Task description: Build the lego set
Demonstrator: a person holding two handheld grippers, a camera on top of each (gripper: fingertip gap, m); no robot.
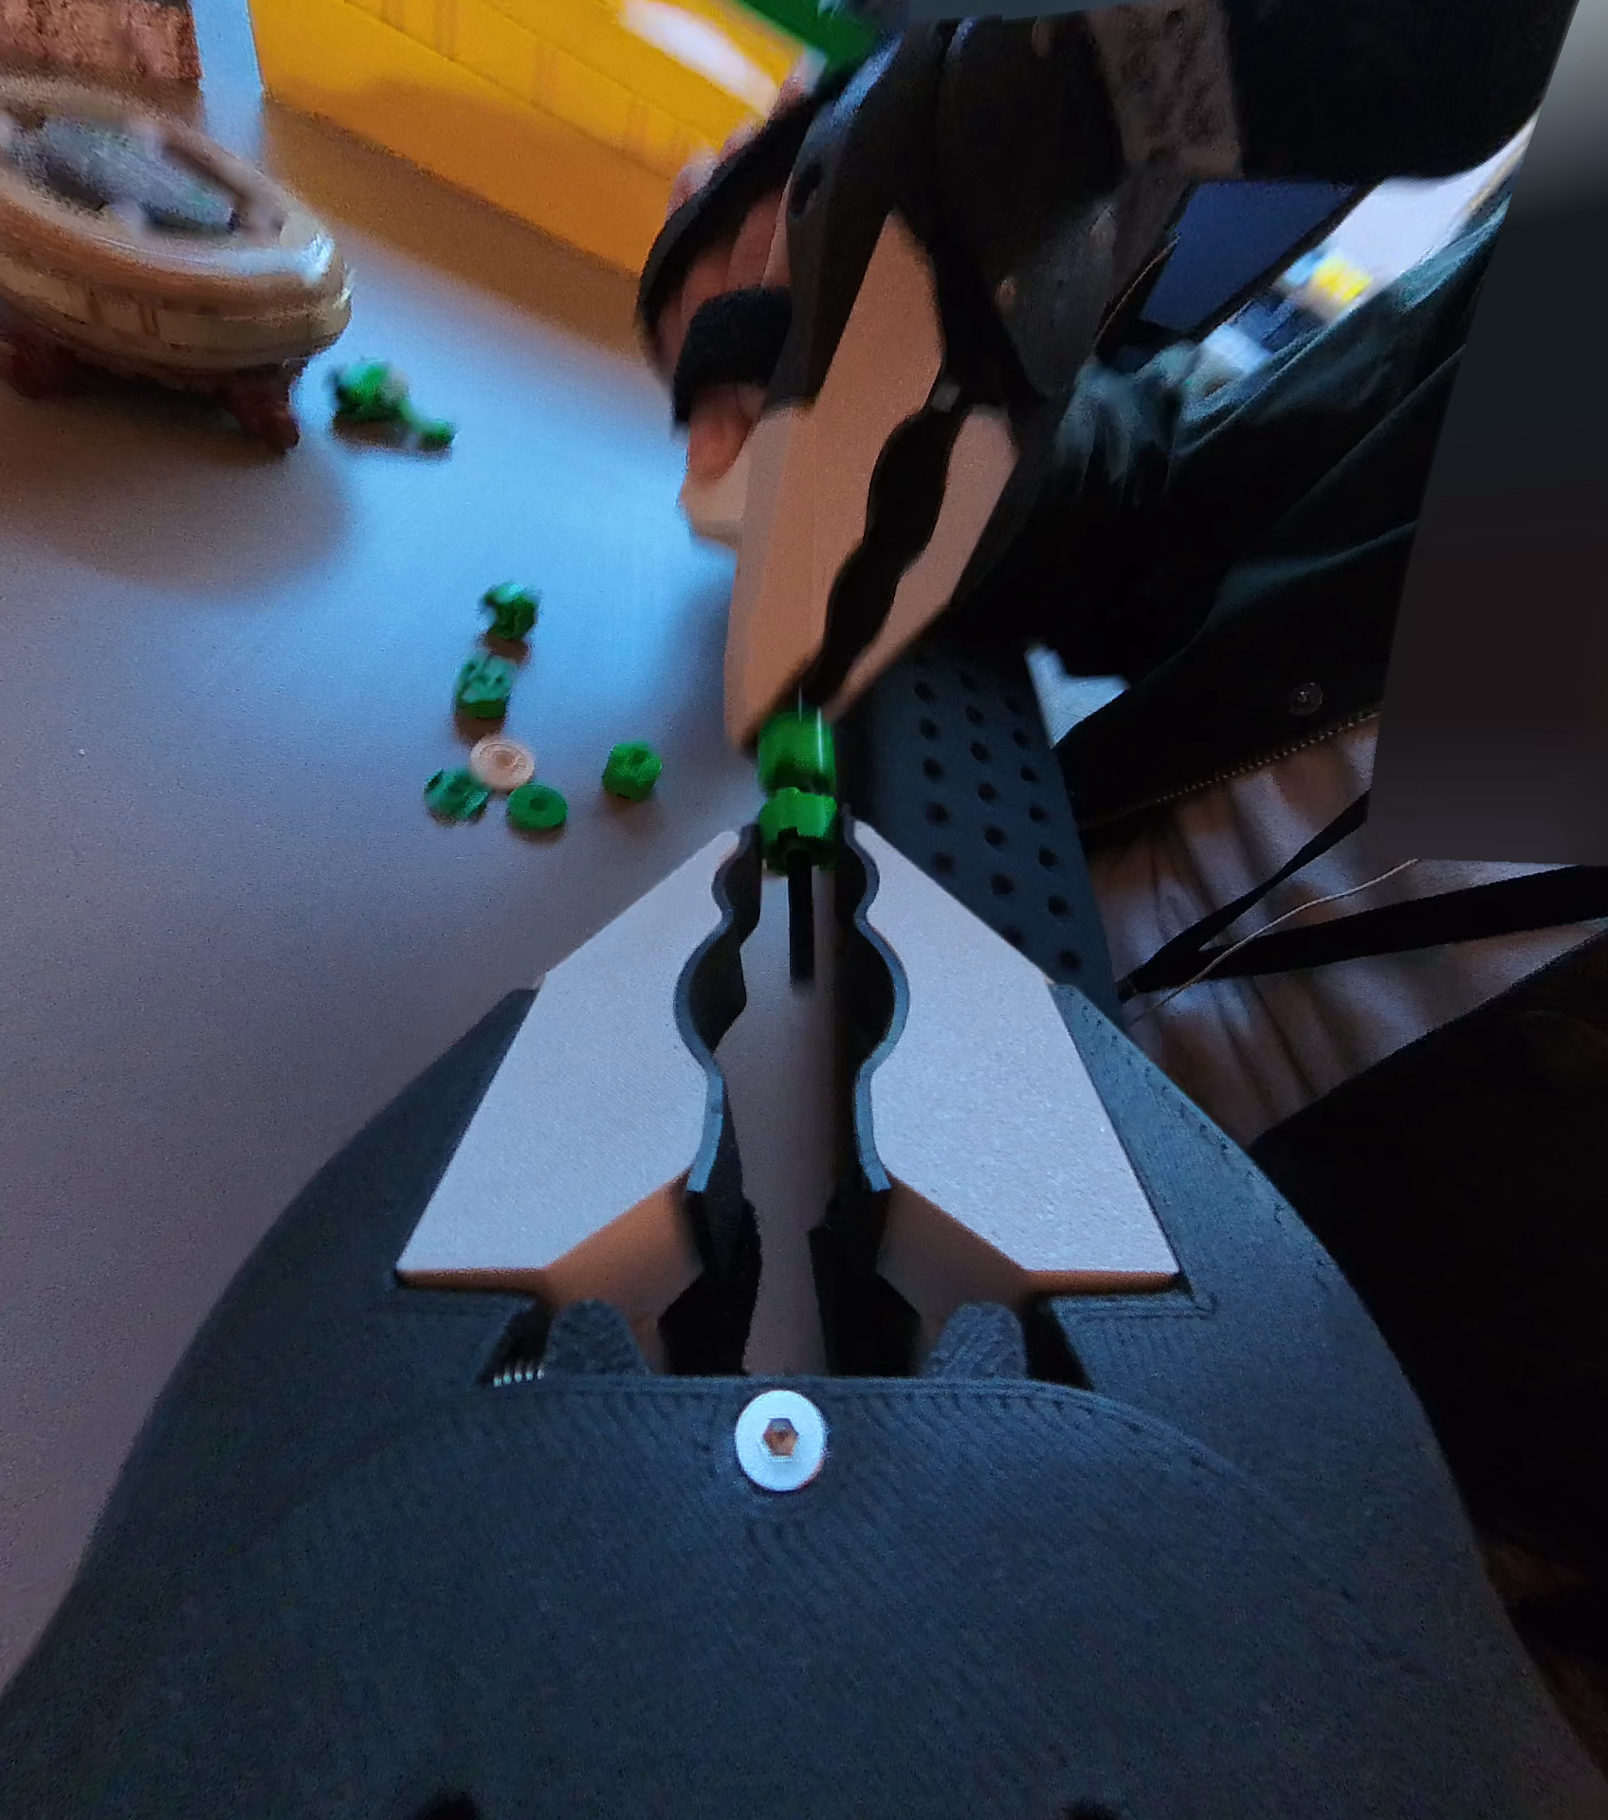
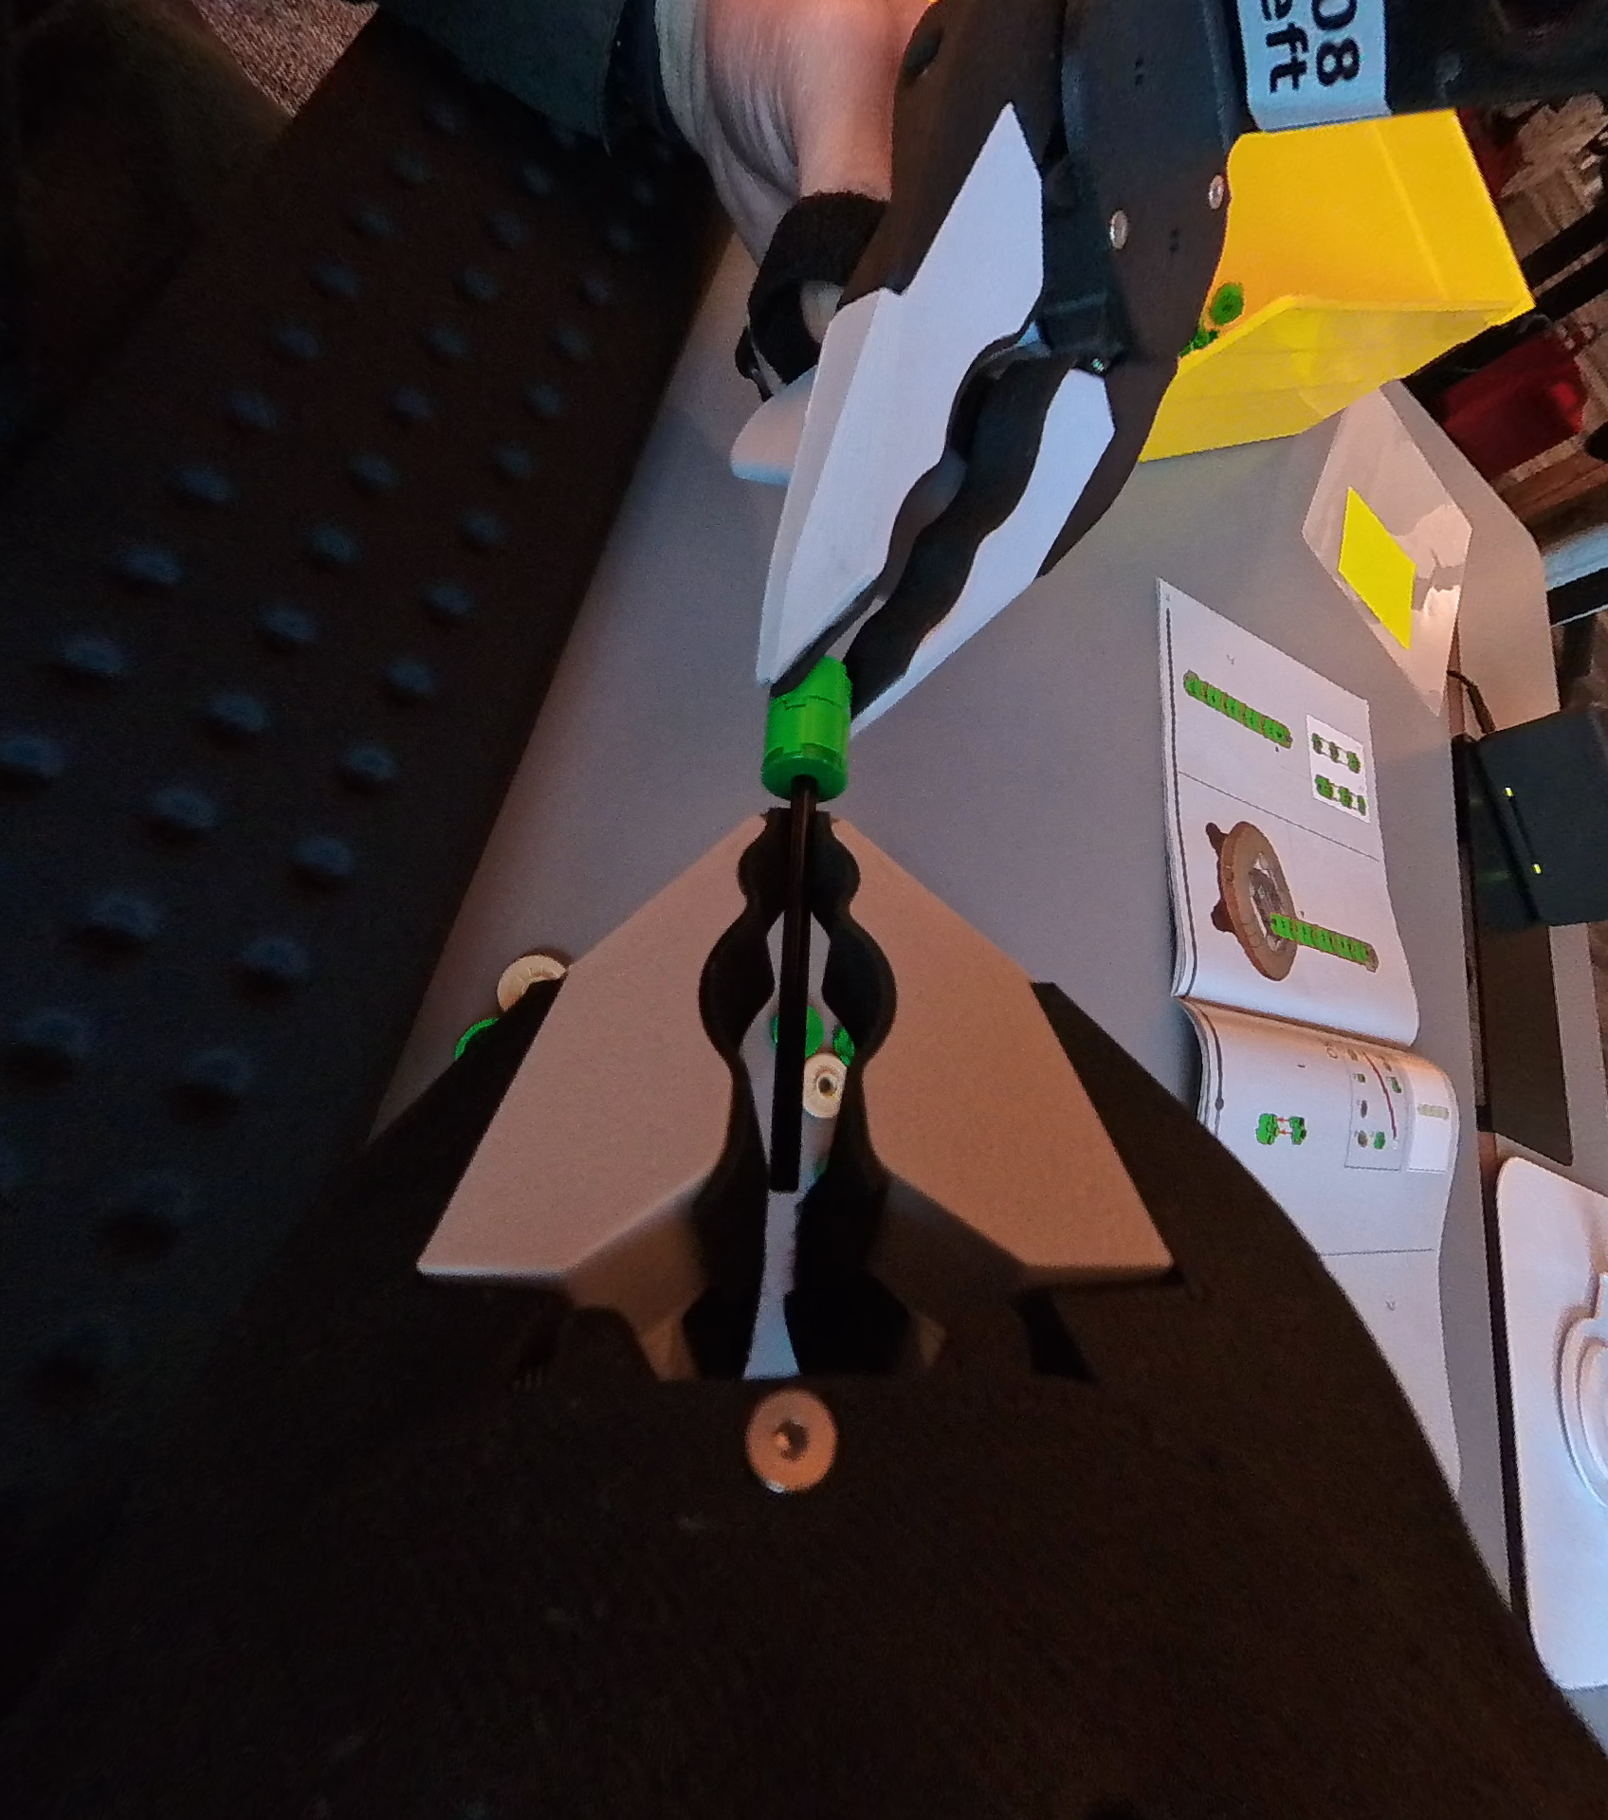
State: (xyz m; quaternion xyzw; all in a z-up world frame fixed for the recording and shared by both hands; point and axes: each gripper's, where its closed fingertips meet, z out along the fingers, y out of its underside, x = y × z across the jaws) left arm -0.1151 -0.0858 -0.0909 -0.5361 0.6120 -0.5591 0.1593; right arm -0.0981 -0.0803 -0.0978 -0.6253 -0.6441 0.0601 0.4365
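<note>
Left wrist view: the left hand-held gripper (image 1: 795, 837), matte black ribbed plastic with pale flat pads and wavy inner edges, is closed narrowly on a green stack (image 1: 792, 778) of small round pieces, the nearer one lobed like a gear. A thin black axle (image 1: 800, 926) pokes back out of the stack between the pads. The right hand-held gripper (image 1: 785, 714) comes down from above and meets the far end of the stack. On the smooth counter (image 1: 140, 886) lie loose green pieces (image 1: 485, 689) and one tan disc (image 1: 502, 763). Farther off stands a round tan and brown model base (image 1: 111, 236), already assembled, beside a glossy yellow bin (image 1: 505, 108). Right wrist view: the right hand-held gripper (image 2: 800, 822) is nearly closed, pinching the black axle (image 2: 792, 985), which runs straight and slim along its pads. The left hand-held gripper (image 2: 820, 689) holds the green stack (image 2: 805, 729), smooth and cylindrical, at the axle's tip. An open instruction booklet (image 2: 1273, 837) lies on the counter (image 2: 1027, 689), with the yellow bin (image 2: 1352, 256) beyond. I judge the build to be midway: the base looks finished, the green stem is only begun, with several pieces left to thread on, and the stem is not yet joined to the base.
</note>
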